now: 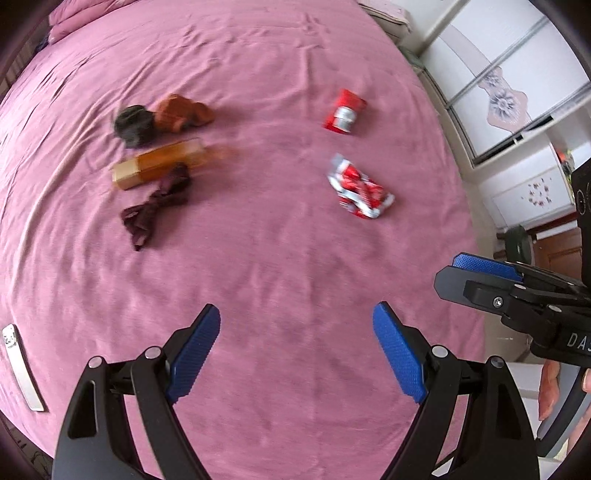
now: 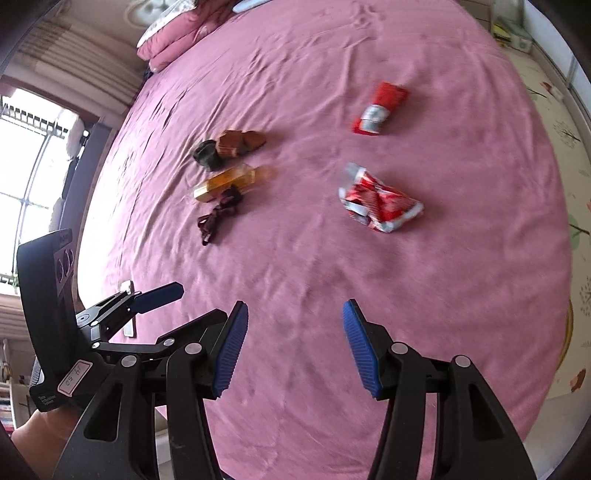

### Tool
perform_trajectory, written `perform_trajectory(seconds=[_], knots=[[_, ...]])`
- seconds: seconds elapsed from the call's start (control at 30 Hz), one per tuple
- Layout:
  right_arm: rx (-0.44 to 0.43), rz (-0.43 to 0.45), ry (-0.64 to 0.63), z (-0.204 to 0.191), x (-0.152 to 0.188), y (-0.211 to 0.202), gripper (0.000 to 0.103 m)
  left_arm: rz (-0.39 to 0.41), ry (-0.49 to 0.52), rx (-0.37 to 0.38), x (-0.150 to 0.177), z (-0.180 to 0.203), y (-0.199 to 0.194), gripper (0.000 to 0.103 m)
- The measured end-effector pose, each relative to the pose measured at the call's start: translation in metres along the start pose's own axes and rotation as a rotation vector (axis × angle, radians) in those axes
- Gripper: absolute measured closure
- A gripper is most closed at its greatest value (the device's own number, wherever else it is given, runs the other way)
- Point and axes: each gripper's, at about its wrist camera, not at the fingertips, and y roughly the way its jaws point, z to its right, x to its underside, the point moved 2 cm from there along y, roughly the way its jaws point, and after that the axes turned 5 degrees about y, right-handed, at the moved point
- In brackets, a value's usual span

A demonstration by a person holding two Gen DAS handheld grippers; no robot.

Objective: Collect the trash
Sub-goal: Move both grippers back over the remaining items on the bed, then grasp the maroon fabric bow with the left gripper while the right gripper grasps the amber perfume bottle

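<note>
Both grippers hang over the near edge of the pink bed (image 1: 280, 258), nothing picked up yet; the left gripper (image 1: 295, 332) stands wide open and empty, the right gripper (image 2: 293, 332) less wide, also empty. Going left to right on the bed: a dark and an orange bundle of cloth (image 1: 162, 118), an amber box (image 1: 159, 166), a dark lace scrap (image 1: 155, 206), then the trash proper, a red packet (image 1: 345, 110) and a crumpled red-and-white wrapper (image 1: 360, 190), well apart from both grippers. To my eye the wrapper is the nearer pick; come down over it with the jaws straddling its narrow width, and pinch the foil, not the sheet beneath. The left camera alone shows a flat white strip (image 1: 20, 365) at the bed's left edge and a wardrobe (image 1: 517, 92); the right camera alone shows the pillows (image 2: 170, 33) and the window (image 2: 33, 155).
</note>
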Motion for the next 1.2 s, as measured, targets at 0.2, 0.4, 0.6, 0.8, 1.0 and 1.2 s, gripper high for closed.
perform_trajectory(seconds=[0.2, 0.4, 0.6, 0.8, 1.0, 1.2], knots=[[0.008, -0.037, -0.040, -0.027, -0.022, 0.029, 0.050, -0.005, -0.031, -0.017, -0.013, -0.038, 0.008, 0.019], [0.016, -0.070, -0.067, -0.043, -0.048, 0.060, 0.050, -0.017, -0.004, -0.078, -0.029, -0.070, 0.024, 0.019], [0.012, -0.109, -0.085, -0.055, -0.070, 0.093, 0.050, -0.030, 0.003, -0.104, -0.050, -0.104, 0.042, 0.019], [0.009, -0.148, -0.114, -0.064, -0.088, 0.119, 0.050, -0.041, -0.047, -0.108, -0.068, -0.137, 0.062, 0.019], [0.005, -0.168, -0.138, -0.069, -0.105, 0.136, 0.050, -0.069, -0.048, -0.124, -0.077, -0.151, 0.084, 0.019], [0.033, -0.176, -0.211, -0.075, -0.116, 0.147, 0.050, -0.076, -0.053, -0.119, -0.080, -0.155, 0.099, 0.033]])
